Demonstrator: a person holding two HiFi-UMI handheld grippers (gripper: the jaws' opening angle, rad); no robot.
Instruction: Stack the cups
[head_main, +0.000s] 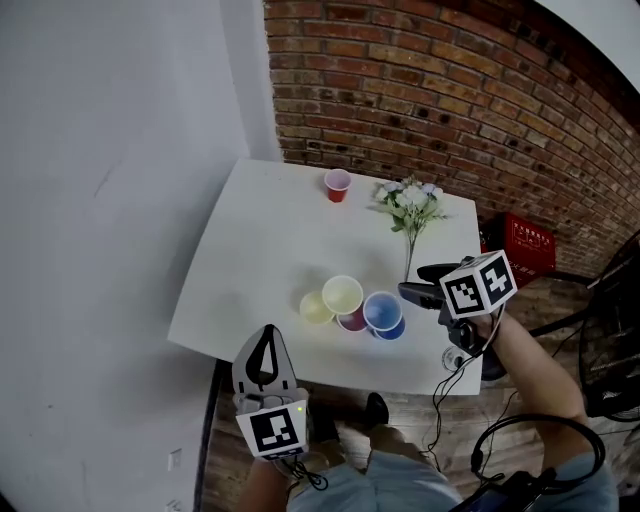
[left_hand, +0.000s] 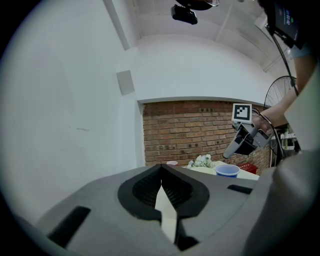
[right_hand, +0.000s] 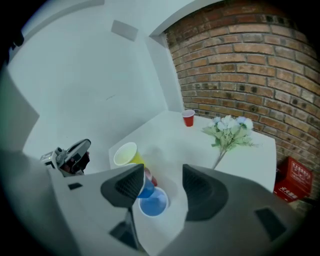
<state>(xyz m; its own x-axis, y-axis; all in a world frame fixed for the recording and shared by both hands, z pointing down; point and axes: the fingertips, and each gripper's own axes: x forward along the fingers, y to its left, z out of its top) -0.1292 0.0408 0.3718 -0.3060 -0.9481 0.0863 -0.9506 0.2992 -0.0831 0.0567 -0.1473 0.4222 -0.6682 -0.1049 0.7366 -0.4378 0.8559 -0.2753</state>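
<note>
Three cups stand close together near the table's front edge: a pale yellow cup (head_main: 316, 308), a cream-lined cup with a reddish outside (head_main: 343, 297) and a blue cup (head_main: 384, 313). A lone red cup (head_main: 337, 185) stands at the far side. My right gripper (head_main: 415, 282) hovers just right of the blue cup, open and holding nothing. In the right gripper view the blue cup (right_hand: 152, 202) shows below the spread jaws of my right gripper (right_hand: 160, 182), with the yellow cup (right_hand: 125, 154) beyond. My left gripper (head_main: 266, 335) is shut and empty at the table's front edge.
A bunch of white flowers (head_main: 410, 205) lies at the back right of the white table (head_main: 260, 230). A brick wall runs behind it and a white wall along the left. A red crate (head_main: 527, 243) and a black fan frame (head_main: 610, 340) stand on the floor at right.
</note>
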